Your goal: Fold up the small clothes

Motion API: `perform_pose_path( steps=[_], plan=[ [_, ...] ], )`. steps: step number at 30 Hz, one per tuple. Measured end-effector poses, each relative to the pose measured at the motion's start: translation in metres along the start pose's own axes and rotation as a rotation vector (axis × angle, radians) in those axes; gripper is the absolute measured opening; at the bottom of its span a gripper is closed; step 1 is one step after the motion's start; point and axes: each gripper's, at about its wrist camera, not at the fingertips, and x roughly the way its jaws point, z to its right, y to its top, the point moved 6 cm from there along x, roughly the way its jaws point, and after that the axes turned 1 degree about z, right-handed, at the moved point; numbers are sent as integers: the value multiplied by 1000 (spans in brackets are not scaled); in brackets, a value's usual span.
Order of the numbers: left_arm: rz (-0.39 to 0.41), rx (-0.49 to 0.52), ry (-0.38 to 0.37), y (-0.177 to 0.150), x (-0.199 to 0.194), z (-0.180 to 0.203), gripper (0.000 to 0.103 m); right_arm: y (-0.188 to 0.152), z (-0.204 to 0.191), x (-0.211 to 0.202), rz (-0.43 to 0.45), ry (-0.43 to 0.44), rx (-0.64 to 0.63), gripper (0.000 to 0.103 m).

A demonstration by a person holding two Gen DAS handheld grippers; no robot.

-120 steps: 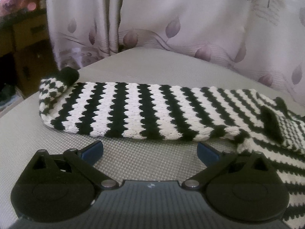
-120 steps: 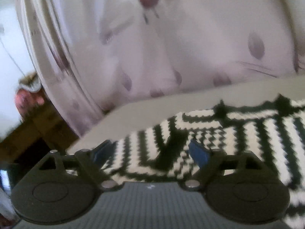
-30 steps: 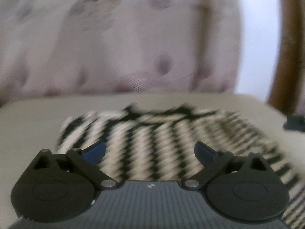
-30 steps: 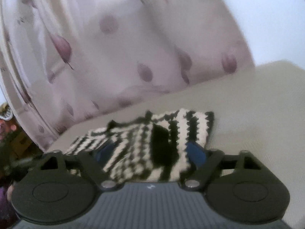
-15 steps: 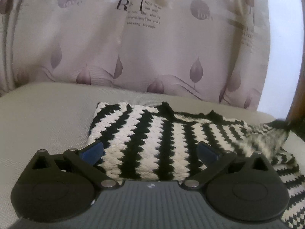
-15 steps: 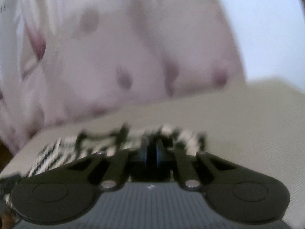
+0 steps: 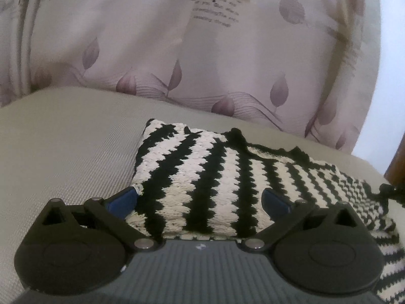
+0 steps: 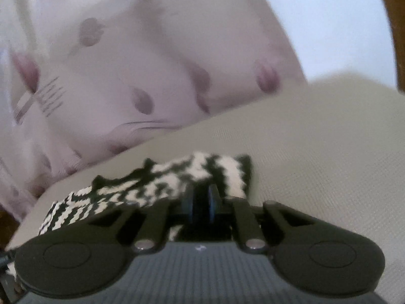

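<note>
A black-and-white striped knitted garment (image 7: 207, 174) lies partly folded on a grey-beige cushion (image 7: 63, 141). My left gripper (image 7: 200, 202) is open, its blue fingertips astride the folded near edge, low over the knit. In the right wrist view the same garment (image 8: 157, 179) lies ahead and to the left. My right gripper (image 8: 201, 202) is shut, its fingertips together at the garment's near right edge; a dark bit of knit sits between them.
A pale pink curtain with leaf print (image 7: 202, 50) hangs just behind the cushion. A dark wooden post (image 7: 397, 157) stands at the far right. Bare cushion lies to the left of the garment and to the right (image 8: 329, 152) in the right wrist view.
My right gripper closed on the garment's edge between one second and half a second ago and stays shut. My left gripper has moved closer and lower over the folded part.
</note>
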Motion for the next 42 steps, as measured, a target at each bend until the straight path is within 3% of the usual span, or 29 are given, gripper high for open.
perform_pose_path(
  steps=[4, 11, 15, 18, 21, 25, 32, 34, 37, 42],
  plan=[
    [-32, -45, 9, -1, 4, -7, 103, -9, -2, 32, -110, -43, -66, 12],
    [-86, -148, 26, -1, 14, -24, 103, -7, 5, 35, -116, -44, -31, 12],
    [-120, -105, 23, 2, 7, -23, 100, -5, 1, -31, -16, 43, 30, 17],
    [-144, -36, -16, 2, -23, -17, 101, -34, 0, -96, -30, 96, -26, 29],
    [-142, 54, -70, -2, -65, -15, 103, -76, 14, -150, -61, 87, -19, 46],
    [-199, 73, -118, -20, -108, -24, 102, -125, 34, -202, -82, 45, 51, 48],
    [-203, 49, -157, -48, -156, -39, 102, -155, 23, -223, -87, 50, 48, 48],
    [-227, 30, -195, -55, -161, -38, 102, -159, 17, -219, -99, 56, 47, 48],
    [-249, -5, -166, -64, -165, -44, 102, -163, 7, -217, -114, 77, 38, 48],
    [-267, -84, -184, -74, -168, -58, 102, -163, 4, -213, -108, 92, 71, 48]
  ],
)
